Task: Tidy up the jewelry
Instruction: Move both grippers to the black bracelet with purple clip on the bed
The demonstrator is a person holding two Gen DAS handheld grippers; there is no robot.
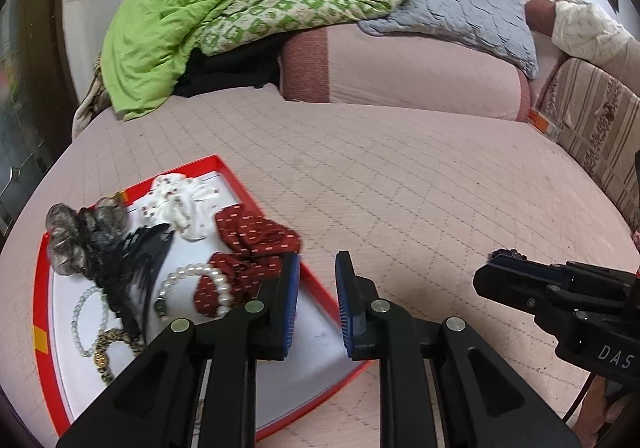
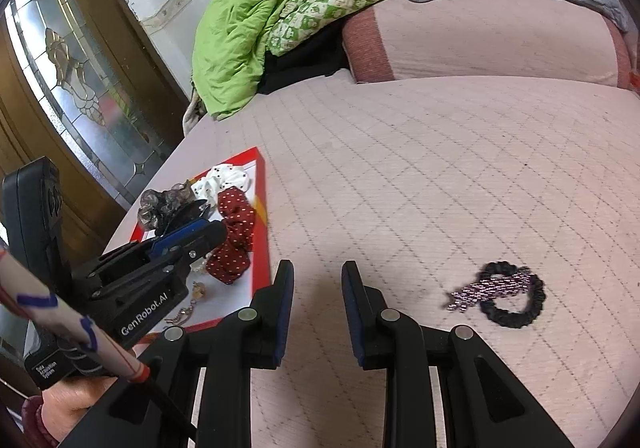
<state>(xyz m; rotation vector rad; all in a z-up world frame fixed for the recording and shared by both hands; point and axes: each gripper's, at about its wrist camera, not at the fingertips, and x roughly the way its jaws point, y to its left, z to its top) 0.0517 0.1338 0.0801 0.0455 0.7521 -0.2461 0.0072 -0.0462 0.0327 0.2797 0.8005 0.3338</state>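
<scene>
A red tray sits on the left of the pink bed, holding scrunchies, a pearl bracelet and beads. The left gripper hangs over the tray's edge, a bit apart, with nothing in it. The right gripper is empty too (small gap). A black sparkly hair tie lies alone on the right.

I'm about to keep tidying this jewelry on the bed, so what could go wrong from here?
1. The black scrunchie lies on the bedspread, outside the red tray, and its beaded strip may snag or slip when pinched.
2. The left tongs hang over the tray's edge; a bump could tip it on the soft bed.
3. The pearl bracelet overlaps the red scrunchie, so one may drag the other.
</scene>
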